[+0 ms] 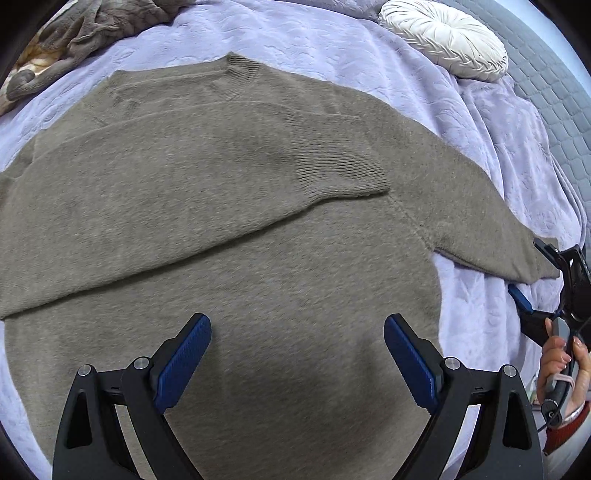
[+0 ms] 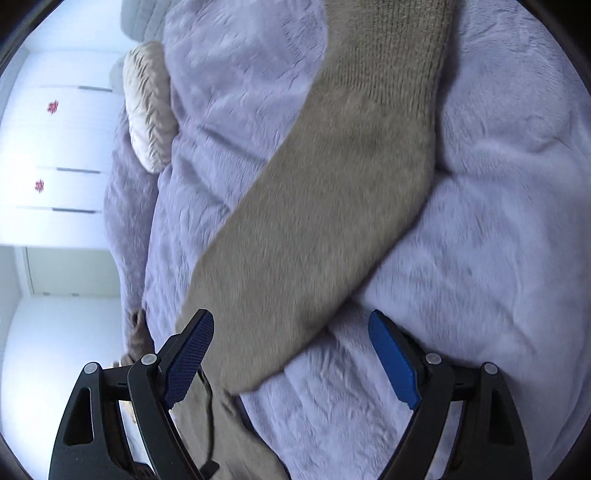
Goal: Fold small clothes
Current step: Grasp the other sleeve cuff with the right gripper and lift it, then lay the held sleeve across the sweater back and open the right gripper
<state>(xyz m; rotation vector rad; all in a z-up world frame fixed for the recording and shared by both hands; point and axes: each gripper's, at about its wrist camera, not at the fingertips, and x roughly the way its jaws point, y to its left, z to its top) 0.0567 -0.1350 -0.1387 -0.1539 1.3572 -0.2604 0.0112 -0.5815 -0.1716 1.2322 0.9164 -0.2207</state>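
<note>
a: what covers the bed?

b: a lilac blanket (image 1: 369,55), plush and rumpled. it fills most of both views.

a: and the sweater?

b: the sweater (image 1: 229,266) lies flat on the blanket, grey-brown, collar at the far side. it takes up the middle of the left wrist view.

a: sleeves?

b: the left sleeve (image 1: 207,173) is folded across the chest, its ribbed cuff (image 1: 340,162) lying right of centre on the body. the right sleeve (image 1: 480,210) stretches out to the right over the blanket.

a: does the right wrist view show it?

b: yes, the same sleeve runs slantwise from near left to far right, ribbed end at the far edge. that view is a bit blurred.

a: anything else on the bed?

b: a grey throw (image 1: 99,33) bunched at the far left, and a round white cushion (image 1: 447,37) at the far right.

a: the grippers?

b: the left gripper (image 1: 297,354) hangs over the sweater's lower body, fingers spread wide, nothing between them. the right gripper (image 2: 291,354) is released too, its blue pads apart, with the sleeve's near part lying under its left finger, not clenched.

a: the person?

b: a hand (image 1: 561,365) at the right edge grips the right gripper's handle.
</note>
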